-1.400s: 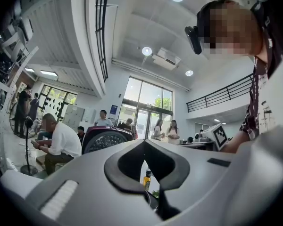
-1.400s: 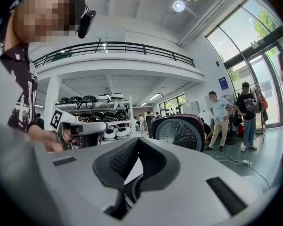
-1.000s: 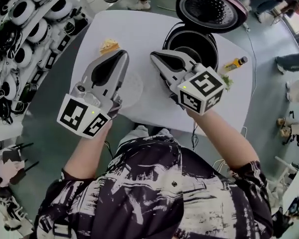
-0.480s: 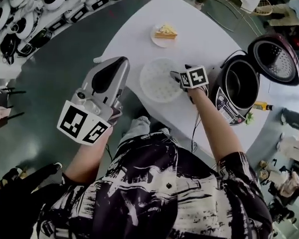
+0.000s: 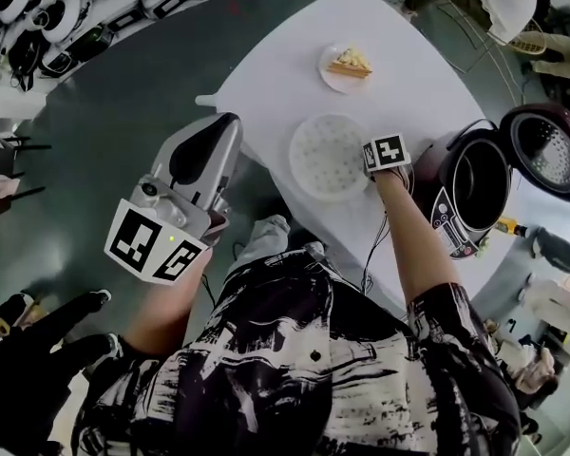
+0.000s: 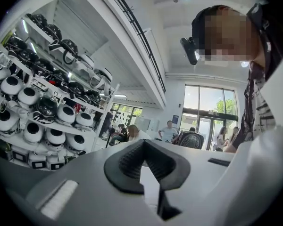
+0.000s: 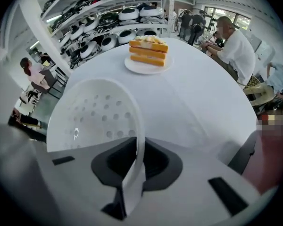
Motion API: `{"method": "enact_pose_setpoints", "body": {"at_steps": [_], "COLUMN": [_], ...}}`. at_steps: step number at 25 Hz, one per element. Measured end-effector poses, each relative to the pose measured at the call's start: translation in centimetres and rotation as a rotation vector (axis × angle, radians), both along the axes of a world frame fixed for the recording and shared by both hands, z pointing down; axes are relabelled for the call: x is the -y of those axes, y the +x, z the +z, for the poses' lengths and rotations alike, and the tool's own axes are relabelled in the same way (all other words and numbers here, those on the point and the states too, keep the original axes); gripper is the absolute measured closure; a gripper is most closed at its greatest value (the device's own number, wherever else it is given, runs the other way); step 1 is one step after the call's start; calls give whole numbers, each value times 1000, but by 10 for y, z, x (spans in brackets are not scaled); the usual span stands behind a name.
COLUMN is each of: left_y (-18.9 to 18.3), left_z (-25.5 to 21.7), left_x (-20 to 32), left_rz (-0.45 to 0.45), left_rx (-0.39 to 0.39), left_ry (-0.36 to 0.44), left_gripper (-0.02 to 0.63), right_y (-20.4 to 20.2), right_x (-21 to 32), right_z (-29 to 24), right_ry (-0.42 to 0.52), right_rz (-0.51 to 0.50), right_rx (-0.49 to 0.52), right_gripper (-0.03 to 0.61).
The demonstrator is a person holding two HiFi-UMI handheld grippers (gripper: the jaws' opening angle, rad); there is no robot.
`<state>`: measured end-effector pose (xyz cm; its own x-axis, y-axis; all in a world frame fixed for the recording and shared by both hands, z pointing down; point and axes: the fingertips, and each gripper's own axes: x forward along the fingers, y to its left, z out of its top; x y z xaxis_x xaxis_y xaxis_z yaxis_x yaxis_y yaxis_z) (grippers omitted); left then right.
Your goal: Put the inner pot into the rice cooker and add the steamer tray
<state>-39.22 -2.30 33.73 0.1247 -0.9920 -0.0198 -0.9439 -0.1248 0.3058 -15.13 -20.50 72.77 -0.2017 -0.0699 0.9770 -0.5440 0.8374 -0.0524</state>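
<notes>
On the bench (image 5: pixel 275 74), just beside the rice cooker (image 5: pixel 446 218), the steamer tray (image 5: pixel 328 155) lies flat, holes up. It's round, so no long axis; the rim on the cooker side is the one gripped. Right claw (image 7: pixel 134 161) pts steeply down, jaws just closed on that thin rim, wall between the pads. Left claw (image 6: pixel 144 147) is pressed together, empty, out past the bench edge. Tray looks like thin white plastic: prob. light, a bit flexy, smooth, so an edge pinch may let it droop. Inner pot (image 5: pixel 482 180) appears seated already.

Bare table (image 5: pixel 418 93) lies between cake plate (image 5: pixel 347 65) and open rice cooker (image 5: pixel 445 218); its raised lid (image 5: pixel 548 150) stands beyond.
</notes>
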Motion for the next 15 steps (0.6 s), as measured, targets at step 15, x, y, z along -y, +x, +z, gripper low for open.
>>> {"method": "enact_pose_setpoints", "body": {"at_steps": [15], "left_y": [63], "left_z": [-46], "left_x": [52], "left_rz": [245], "left_rx": [-2], "left_ry": [110], "left_gripper": [609], "right_y": [-41], "right_x": [22], "right_z": [-131], "right_ry": [-72], "right_rz": [221], "right_rx": [329], "right_gripper": [577]}}
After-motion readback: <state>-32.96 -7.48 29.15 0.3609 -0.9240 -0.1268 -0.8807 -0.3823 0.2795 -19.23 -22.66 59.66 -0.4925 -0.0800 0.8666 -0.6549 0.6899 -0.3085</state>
